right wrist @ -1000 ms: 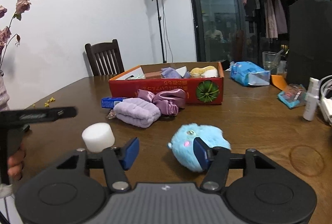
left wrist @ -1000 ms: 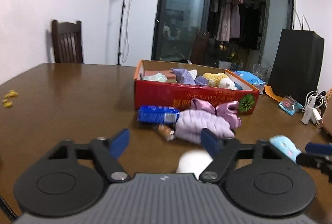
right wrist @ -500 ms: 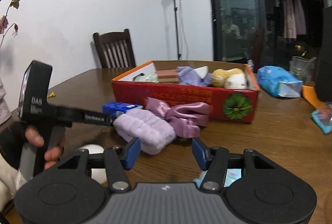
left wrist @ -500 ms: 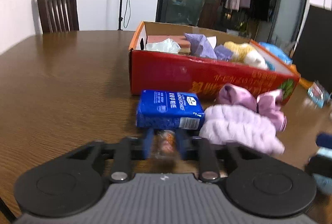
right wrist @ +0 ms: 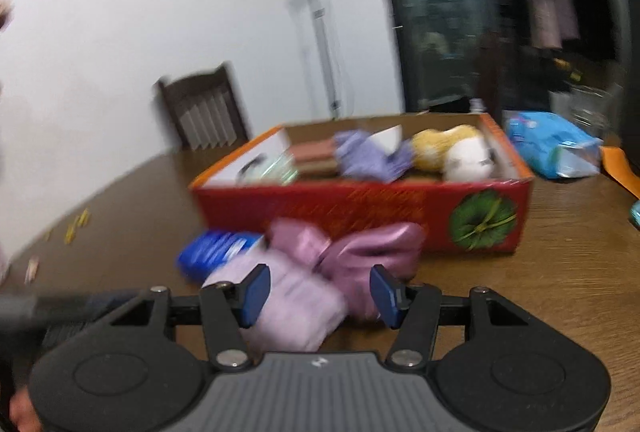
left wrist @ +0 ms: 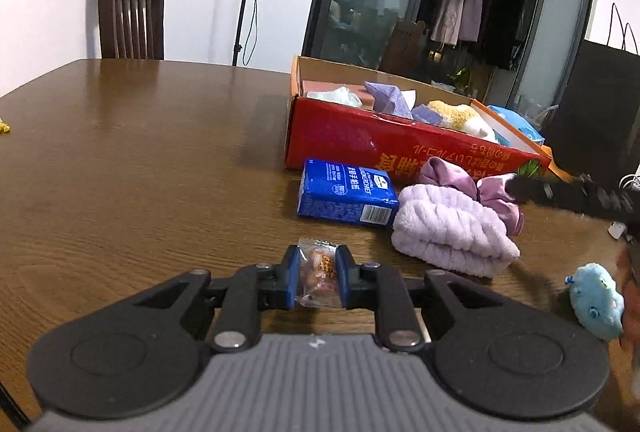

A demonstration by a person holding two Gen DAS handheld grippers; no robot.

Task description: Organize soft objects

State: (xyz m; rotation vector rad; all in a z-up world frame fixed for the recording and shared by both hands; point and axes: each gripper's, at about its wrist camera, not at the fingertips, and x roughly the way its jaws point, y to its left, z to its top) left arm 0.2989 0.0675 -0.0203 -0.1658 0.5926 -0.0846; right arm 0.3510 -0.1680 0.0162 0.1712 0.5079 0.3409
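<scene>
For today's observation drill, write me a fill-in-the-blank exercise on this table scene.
1. The left gripper is shut on a wrapped ____.
2. The tissue pack beside the red box is ____ in colour.
3. The right gripper has its jaws ____ above the lilac towel.

Missing words: snack; blue; open

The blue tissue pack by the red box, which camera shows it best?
The left wrist view. There the blue tissue pack lies sharp and whole on the table, its printed top and barcode end visible, beside the lilac towel. The right wrist view is motion-blurred and shows only one end of the pack behind the towel.
</scene>
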